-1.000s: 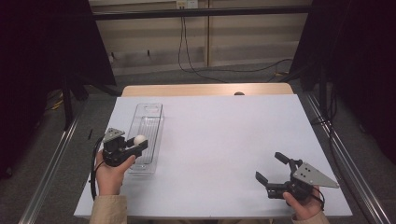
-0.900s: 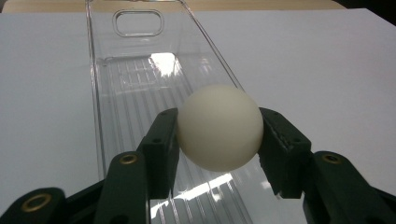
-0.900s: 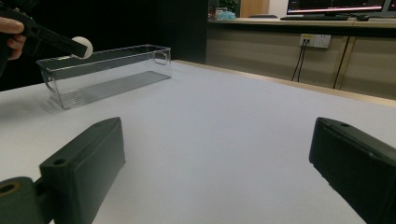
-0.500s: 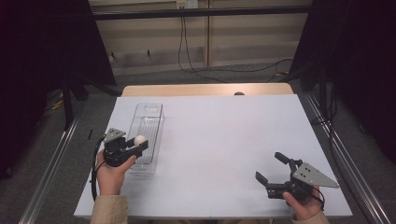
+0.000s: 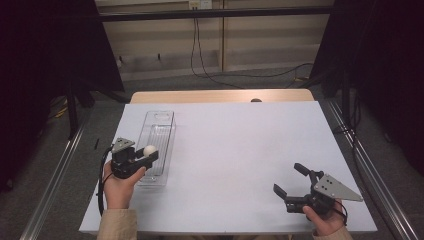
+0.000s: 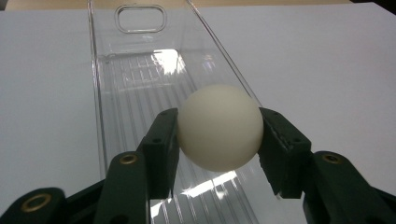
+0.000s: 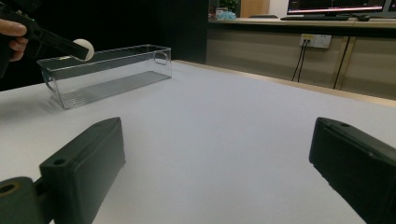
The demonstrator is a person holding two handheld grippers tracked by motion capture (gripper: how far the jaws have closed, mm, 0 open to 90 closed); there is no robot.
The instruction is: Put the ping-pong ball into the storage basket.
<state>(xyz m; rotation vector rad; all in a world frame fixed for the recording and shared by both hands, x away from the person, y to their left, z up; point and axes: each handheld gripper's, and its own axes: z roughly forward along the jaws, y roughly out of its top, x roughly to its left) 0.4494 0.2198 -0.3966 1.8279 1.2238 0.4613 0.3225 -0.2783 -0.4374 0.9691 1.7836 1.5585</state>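
No lettering, label, brand or number can be read anywhere from here, near or far.

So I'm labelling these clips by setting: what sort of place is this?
Probably an office or lab recording bench: a white table framed by metal rails, dark curtains on both sides, and a desk with a monitor behind.

White table top point(image 5: 240, 150) evenly and brightly lit from above, dark surroundings at 9 and 3 o'clock in the high view, white glare patches on the clear plastic bin point(image 6: 154, 74) floor at 12 and 6 o'clock, close jaws slightly soft, faint shadows only.
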